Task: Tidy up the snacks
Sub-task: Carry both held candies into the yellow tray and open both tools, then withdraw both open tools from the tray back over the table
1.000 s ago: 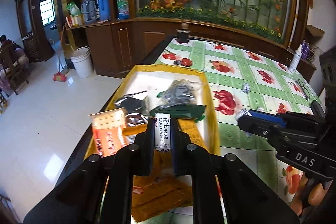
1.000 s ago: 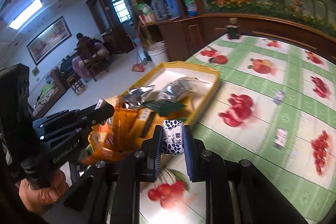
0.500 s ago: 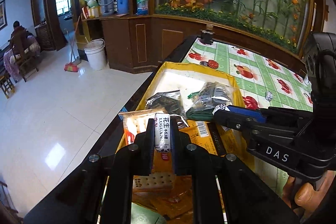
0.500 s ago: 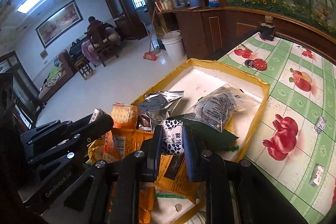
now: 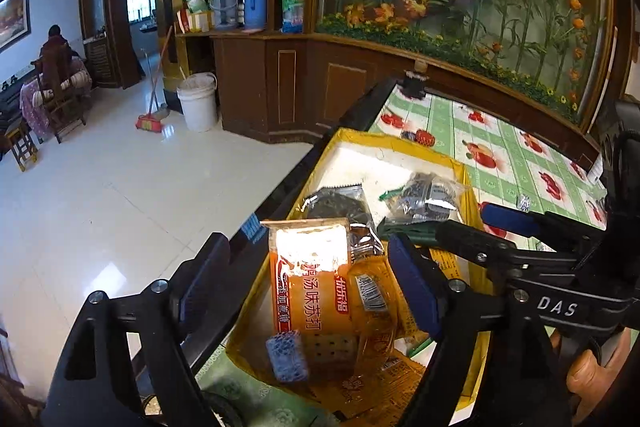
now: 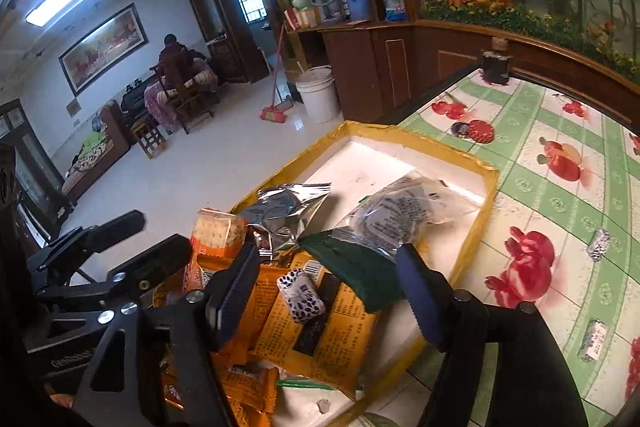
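A yellow-rimmed white tray holds several snack packets: an orange cracker pack, silver and clear bags, a dark green pack. My left gripper hovers over the tray's near end, its jaws opening; a small wrapped candy, blurred, is loose below them on the cracker pack. My right gripper hangs beside it, jaws also opening; a blue-and-white patterned candy lies free on the orange packets between its fingers. Each gripper shows in the other's view: the right gripper and the left gripper.
The tray sits at the table's left edge, with tiled floor below. Two loose wrapped candies lie on the green fruit-print tablecloth. A dark jar stands at the far end. A white bucket and a seated person are far off.
Both grippers were shut on a candy each; now both stand open and the candies have dropped onto the packets in the tray. Both hands have shifted over the tray.
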